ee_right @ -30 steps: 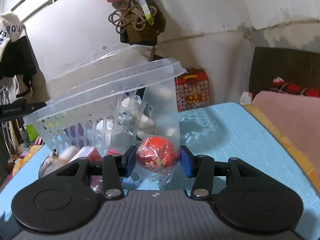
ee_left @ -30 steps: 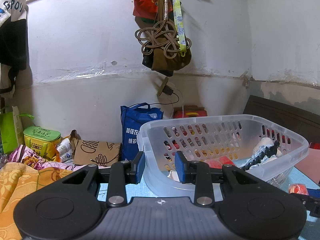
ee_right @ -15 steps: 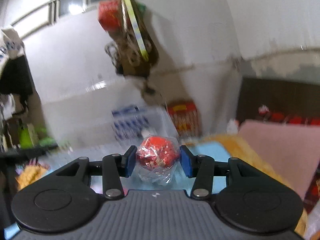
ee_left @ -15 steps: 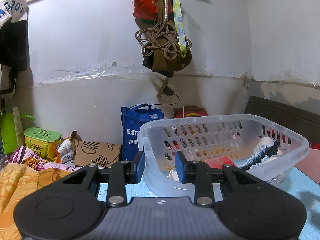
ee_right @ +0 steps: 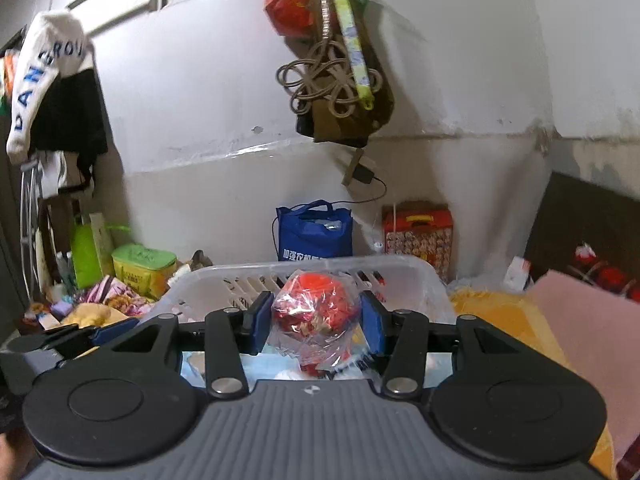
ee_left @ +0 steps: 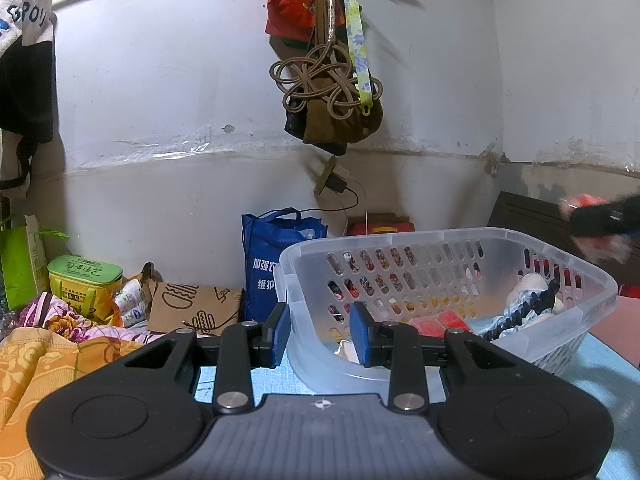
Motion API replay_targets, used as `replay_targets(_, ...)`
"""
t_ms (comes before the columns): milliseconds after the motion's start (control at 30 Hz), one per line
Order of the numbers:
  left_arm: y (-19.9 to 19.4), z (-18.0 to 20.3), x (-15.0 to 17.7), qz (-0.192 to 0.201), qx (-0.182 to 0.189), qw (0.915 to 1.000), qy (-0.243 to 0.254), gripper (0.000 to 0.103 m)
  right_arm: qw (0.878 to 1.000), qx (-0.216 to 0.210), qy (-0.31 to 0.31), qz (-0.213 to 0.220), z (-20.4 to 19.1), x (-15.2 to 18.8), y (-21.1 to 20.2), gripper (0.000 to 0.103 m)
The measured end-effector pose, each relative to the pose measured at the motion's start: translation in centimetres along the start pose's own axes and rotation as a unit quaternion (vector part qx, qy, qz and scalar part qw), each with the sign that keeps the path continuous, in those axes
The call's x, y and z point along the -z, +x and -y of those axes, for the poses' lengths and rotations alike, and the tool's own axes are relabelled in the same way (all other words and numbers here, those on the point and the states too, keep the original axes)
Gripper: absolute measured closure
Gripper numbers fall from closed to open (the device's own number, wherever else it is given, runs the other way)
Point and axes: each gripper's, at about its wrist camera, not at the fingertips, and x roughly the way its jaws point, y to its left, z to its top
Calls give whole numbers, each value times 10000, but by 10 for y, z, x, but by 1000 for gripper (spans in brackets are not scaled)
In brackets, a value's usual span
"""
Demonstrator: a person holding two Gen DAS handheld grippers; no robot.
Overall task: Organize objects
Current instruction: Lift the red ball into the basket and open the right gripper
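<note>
A clear plastic basket (ee_left: 448, 240) stands on the light blue tabletop (ee_left: 600, 364) with a red packet (ee_left: 436, 324), a black ridged thing (ee_left: 520, 312) and a white thing inside. My left gripper (ee_left: 320, 334) is shut on the basket's near left corner, whose wall sits between the blue pads. My right gripper (ee_right: 314, 320) is shut on a red ball in clear plastic wrap (ee_right: 316, 308), held just above the basket's near rim (ee_right: 340, 264). The left wrist view shows that gripper (ee_left: 600, 220), blurred, over the basket's right end.
Against the white wall stand a blue bag (ee_left: 276, 256), a green tin (ee_left: 84, 276), a brown paper bag (ee_left: 192, 308) and a red box (ee_right: 418, 232). Bags and cord (ee_left: 324, 80) hang above. Orange cloth (ee_left: 40, 360) lies left, a pink blanket (ee_right: 580, 320) right.
My right gripper has risen with the wrapped red ball from table level beside the basket to above its rim. The left gripper and basket have stayed put.
</note>
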Motion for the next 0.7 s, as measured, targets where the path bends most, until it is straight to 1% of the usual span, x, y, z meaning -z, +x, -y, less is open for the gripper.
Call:
replay_targets(133,0,0,0,9,-2,10000,2,67,9993,79,-337,172,-14,-10,19,53)
replay_targets(233,0,-1,1,34,1,10000,7,67,9984,303,-487,9,-16,-16,39,51)
replay_targets(300,1,0,1,28,5,10000,7,67,9982,286,-494,-161,-16,-16,49,21)
replay_targets(333,1,-1,2,24,11,10000,1,67,9978,358,-499,-230,-16,-14,53,0)
replay_targets(400,0,-1,3,32,22,10000,1,66,9953,760,-601,25,-18,-7,47,0)
replay_targets(433,-1,-2,3,33,28,10000,5,66,9940,875,-628,193,-18,-4,42,0)
replay_targets(500,-1,-2,3,32,37,10000,6,66,9934,950,-466,445,-13,4,25,0)
replay_targets(600,-2,-2,3,32,47,10000,1,66,9949,874,-39,507,-3,21,-6,0)
replay_targets(700,-2,-3,2,23,47,10000,10,66,9951,666,170,704,6,54,-43,0)
